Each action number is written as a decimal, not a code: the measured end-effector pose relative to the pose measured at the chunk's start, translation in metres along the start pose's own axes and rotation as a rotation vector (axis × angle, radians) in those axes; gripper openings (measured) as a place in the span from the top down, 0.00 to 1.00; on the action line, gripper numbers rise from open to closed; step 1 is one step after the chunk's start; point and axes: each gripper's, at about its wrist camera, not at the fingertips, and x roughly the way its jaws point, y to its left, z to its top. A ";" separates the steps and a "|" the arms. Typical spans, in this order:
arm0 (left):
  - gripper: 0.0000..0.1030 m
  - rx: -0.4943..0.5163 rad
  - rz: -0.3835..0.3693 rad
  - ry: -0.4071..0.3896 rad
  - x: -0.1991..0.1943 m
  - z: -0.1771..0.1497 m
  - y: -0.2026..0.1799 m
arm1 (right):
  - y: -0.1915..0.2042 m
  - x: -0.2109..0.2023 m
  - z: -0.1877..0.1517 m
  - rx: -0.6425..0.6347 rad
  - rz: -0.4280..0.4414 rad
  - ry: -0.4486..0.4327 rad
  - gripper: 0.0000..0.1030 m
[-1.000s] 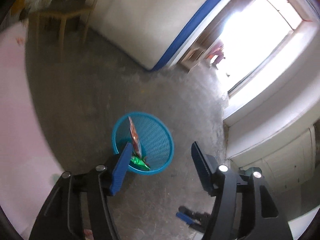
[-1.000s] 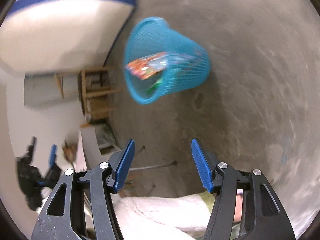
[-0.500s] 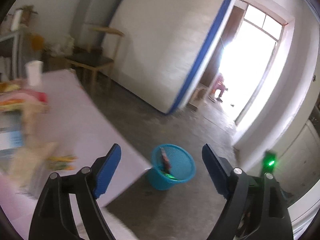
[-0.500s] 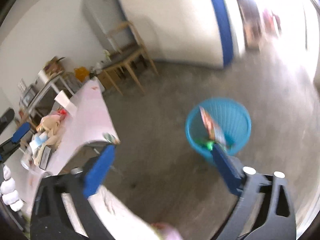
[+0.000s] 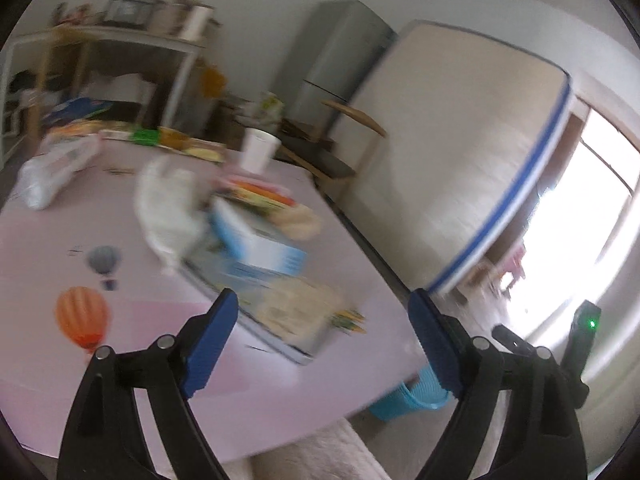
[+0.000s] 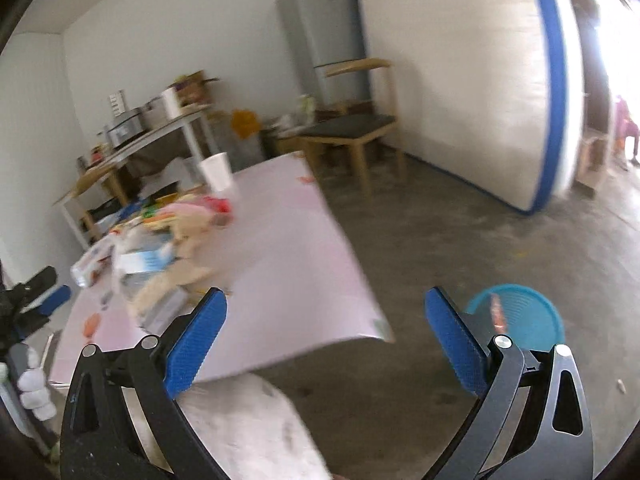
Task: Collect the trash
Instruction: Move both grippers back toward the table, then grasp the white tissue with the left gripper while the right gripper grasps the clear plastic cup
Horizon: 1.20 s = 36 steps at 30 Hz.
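Note:
A pink table [image 5: 280, 392] carries a blurred heap of litter: a blue and white box [image 5: 256, 240], a white plastic bag [image 5: 168, 208], snack packets [image 5: 260, 196] and a white paper cup [image 5: 260, 150]. My left gripper [image 5: 323, 300] hovers over the table's near edge with its jaws opening and nothing between them. My right gripper [image 6: 325, 294] stands open and empty over the table corner [image 6: 288, 264]. The blue mesh basket [image 6: 552, 316] sits on the floor to the right with an orange wrapper [image 6: 497, 312] inside. Its rim [image 5: 404, 400] peeks from under the table edge.
A wooden chair [image 6: 356, 128], a grey fridge [image 6: 324, 20] and a shelf rack [image 6: 160, 136] line the far wall. A mattress with a blue stripe [image 6: 480, 80] leans by the bright doorway. A white sleeve [image 6: 240, 428] fills the bottom. The floor is bare concrete [image 6: 440, 240].
Both views have swung up from the basket on the floor to the cluttered table. Both pairs of jaws stand wider than a second ago.

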 end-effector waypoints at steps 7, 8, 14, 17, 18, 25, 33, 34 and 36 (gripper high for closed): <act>0.17 -0.070 0.077 -0.025 0.001 0.024 0.055 | 0.047 0.028 0.016 -0.070 0.108 0.076 0.07; 0.17 -0.081 0.090 -0.019 0.006 0.031 0.065 | 0.055 0.027 0.017 -0.076 0.115 0.087 0.07; 0.20 -0.170 0.125 0.053 0.047 0.069 0.116 | 0.080 0.049 0.035 -0.077 0.173 0.130 0.07; 0.25 -0.216 0.135 0.097 0.079 0.086 0.136 | 0.089 0.059 0.038 -0.064 0.195 0.150 0.07; 0.27 -0.222 0.146 0.108 0.086 0.089 0.139 | 0.092 0.063 0.038 -0.059 0.202 0.159 0.07; 0.86 -0.151 0.213 0.187 0.135 0.093 0.154 | 0.099 0.072 0.035 -0.070 0.204 0.203 0.07; 0.98 -0.170 0.151 0.066 0.094 0.090 0.151 | 0.098 0.071 0.038 -0.061 0.196 0.211 0.07; 0.98 -0.178 0.148 0.051 0.086 0.090 0.151 | 0.098 0.070 0.039 -0.060 0.198 0.207 0.07; 0.98 -0.195 0.139 0.013 0.065 0.088 0.150 | 0.099 0.068 0.042 -0.059 0.199 0.196 0.07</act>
